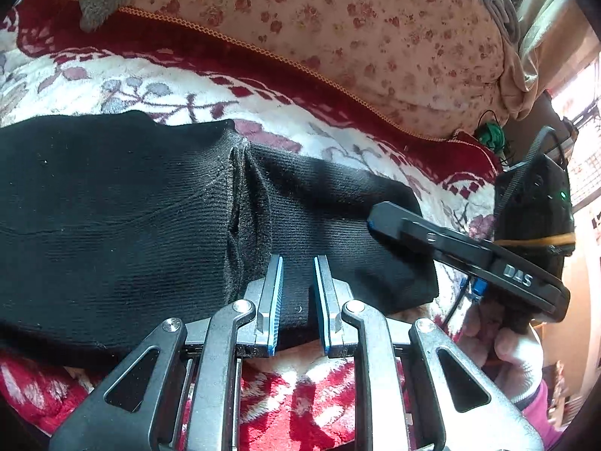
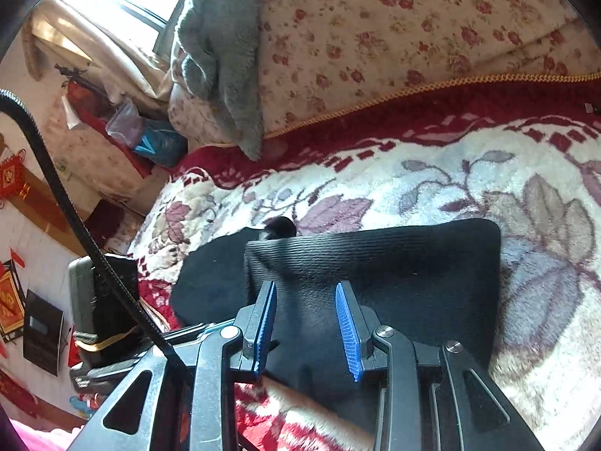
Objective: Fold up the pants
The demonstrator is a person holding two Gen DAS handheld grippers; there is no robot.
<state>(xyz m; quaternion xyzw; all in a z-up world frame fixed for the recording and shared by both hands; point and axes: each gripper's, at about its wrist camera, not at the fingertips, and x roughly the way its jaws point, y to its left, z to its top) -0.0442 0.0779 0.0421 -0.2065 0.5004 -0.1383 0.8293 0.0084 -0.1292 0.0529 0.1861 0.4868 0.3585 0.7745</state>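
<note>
Left tool (image 1: 298, 293) hiding pants' (image 1: 112, 195) near hem

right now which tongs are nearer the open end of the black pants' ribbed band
Right. Right tongs sit over the ribbed band near its end; left tongs further in, by the seam.

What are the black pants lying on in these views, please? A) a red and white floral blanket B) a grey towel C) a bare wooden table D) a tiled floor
A: in both wrist views the black pants lie flat on the red and white floral blanket, which shows on all sides of them; the grey towel hangs farther back, apart from them.
</note>
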